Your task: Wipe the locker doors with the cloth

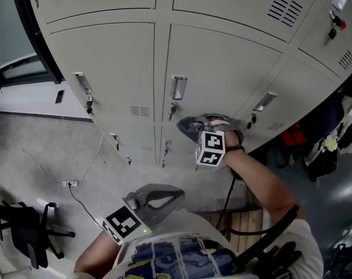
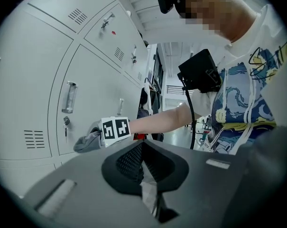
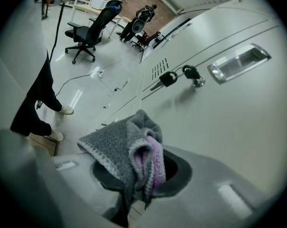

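1. Clearly, the cloth (image 3: 129, 148) is grey with a lilac inner side, and it is bunched and folded. It sticks out forward between the jaws of the right gripper (image 3: 136, 175), which are closed on it.
2. From the head view the cloth (image 1: 189, 124) is at the lower part of the middle locker door (image 1: 228, 63), just to the right of the key (image 1: 172, 109) that hangs under the metal handle (image 1: 178, 87). In the left gripper view the cloth (image 2: 87, 140) seems to touch this door.
3. The right gripper (image 1: 206, 125) is held out on a stretched bare arm, and its marker cube (image 1: 210, 148) faces the camera.
4. The left gripper (image 1: 174, 194) is kept low and close to the person's chest, well apart from the lockers. In its own view the left gripper (image 2: 143, 165) has both jaws pressed together.
5. On the door near the cloth, the right gripper view shows a recessed handle (image 3: 238, 61), two dark keys (image 3: 169, 78) and a small group of vent slots (image 3: 159, 69).
6. More grey locker doors stand around, above and to both sides.
7. Farther away, a thin cable (image 1: 88, 167) runs over the light floor to a power strip (image 1: 71, 183), and a black office chair (image 3: 88, 32) stands on the floor.
8. Dark bags (image 1: 321, 150) hang at the right end of the lockers.
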Available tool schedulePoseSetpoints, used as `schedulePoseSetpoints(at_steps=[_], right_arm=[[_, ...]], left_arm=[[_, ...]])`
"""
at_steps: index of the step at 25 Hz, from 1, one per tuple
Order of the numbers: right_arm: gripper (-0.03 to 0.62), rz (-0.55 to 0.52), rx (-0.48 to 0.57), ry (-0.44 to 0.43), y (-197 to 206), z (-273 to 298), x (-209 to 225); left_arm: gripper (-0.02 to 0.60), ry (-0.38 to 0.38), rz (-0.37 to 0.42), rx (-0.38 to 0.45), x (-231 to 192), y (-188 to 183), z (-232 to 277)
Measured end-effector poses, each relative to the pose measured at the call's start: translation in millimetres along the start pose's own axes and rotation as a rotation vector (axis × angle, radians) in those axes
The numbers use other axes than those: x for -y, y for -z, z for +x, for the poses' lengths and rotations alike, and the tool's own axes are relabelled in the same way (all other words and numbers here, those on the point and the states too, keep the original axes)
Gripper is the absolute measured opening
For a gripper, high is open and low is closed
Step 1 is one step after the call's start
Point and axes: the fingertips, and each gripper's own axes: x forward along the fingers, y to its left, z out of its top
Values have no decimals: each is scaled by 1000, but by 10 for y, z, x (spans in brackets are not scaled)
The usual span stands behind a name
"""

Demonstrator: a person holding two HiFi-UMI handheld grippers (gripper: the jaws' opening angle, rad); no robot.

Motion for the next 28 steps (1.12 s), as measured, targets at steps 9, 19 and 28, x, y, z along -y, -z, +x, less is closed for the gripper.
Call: schedulePoseSetpoints(at_steps=[9, 19, 28], right_arm=[[86, 49, 0, -72, 27, 88, -144], [86, 34, 141, 103, -487, -1543, 854], [86, 14, 205, 439, -741, -2683, 2118]], left_arm=[[2, 3, 15, -10, 20, -41, -47], [2, 8, 24, 7, 15, -78, -87], [2, 22, 29, 23, 67, -64, -83]])
